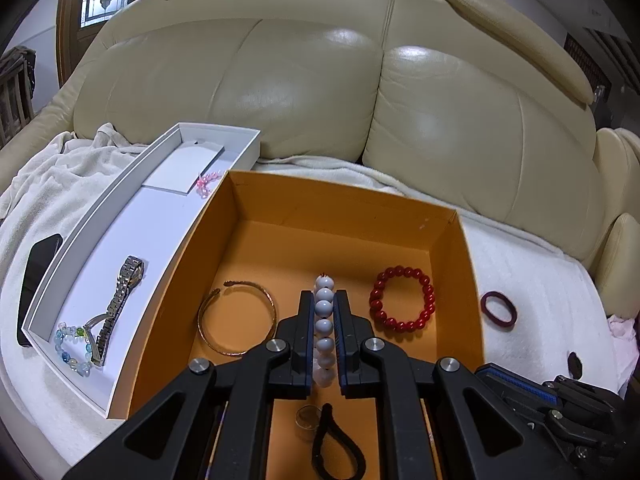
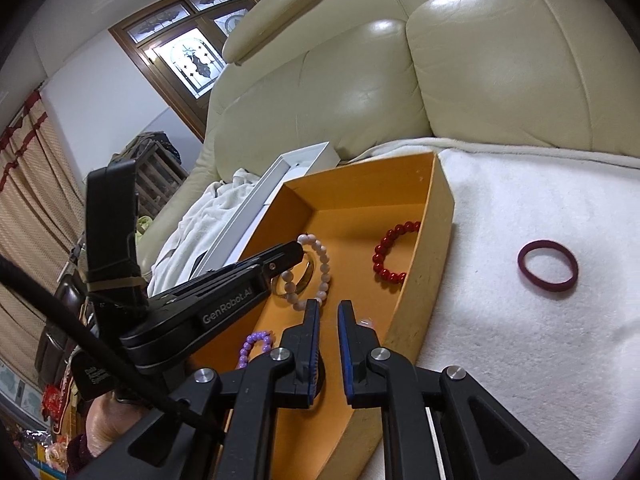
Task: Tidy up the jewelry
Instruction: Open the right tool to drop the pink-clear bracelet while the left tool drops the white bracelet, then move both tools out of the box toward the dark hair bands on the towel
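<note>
Our left gripper (image 1: 324, 316) grasps the pale bead bracelet (image 1: 324, 308) inside the orange box (image 1: 460, 264); our right gripper (image 2: 329, 312) is nearly clenched, empty. The maroon hair band (image 2: 547, 265) at three o'clock remains outside.

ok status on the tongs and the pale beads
Left tongs shut on pale bead bracelet, over orange box. Right tongs shut, empty. Nothing in the way.

Pale bead bracelet (image 1: 324, 332) hangs clamped above orange box (image 1: 256, 196) floor.

Orange box (image 1: 460, 264) walls hem jaws; bare floor btwn bangle (image 1: 236, 320) & red bracelet (image 1: 404, 300).
</note>
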### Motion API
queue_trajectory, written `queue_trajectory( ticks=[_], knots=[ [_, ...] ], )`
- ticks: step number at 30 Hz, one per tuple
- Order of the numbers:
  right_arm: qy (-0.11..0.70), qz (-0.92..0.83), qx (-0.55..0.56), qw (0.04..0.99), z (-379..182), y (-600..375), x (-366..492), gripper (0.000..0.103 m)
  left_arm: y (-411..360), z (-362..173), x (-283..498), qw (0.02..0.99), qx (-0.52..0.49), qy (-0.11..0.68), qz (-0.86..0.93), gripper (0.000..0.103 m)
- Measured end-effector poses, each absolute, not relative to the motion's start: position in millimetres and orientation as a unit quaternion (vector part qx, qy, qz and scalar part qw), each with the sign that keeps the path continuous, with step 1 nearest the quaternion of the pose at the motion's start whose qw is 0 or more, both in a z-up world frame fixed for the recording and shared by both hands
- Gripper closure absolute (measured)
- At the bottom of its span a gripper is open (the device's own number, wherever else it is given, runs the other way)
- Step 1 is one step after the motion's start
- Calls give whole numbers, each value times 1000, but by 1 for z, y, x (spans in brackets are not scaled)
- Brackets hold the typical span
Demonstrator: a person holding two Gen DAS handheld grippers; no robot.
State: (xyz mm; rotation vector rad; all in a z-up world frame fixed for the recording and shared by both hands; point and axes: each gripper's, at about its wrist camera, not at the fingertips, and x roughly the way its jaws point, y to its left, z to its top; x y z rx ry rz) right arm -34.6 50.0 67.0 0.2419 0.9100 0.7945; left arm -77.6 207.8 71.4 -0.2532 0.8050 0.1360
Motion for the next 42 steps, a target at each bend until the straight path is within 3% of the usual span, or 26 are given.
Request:
queue_trajectory(
  ticks=[16, 19, 21, 26, 33, 42],
  knots=[
    [411, 346, 156, 829, 81, 12, -23, 91, 205, 86, -85, 918, -121, 370, 74, 93],
    [411, 337, 163, 831, 84, -1, -20, 91, 200, 89, -87, 919, -110, 369, 87, 77],
    [409, 327, 167, 835, 86, -12, -18, 91, 197, 92, -90, 919, -101, 366, 104, 50],
    [410, 300, 186, 841, 88, -39, -11, 91, 187, 101, -95, 923, -87, 351, 132, 31],
    [425, 274, 208, 837, 86, -60, -5, 73, 170, 106, -100, 920, -92, 348, 152, 27],
    [428, 268, 199, 840, 83, -69, -4, 73, 140, 113, -106, 931, -45, 327, 157, 26]
  ],
)
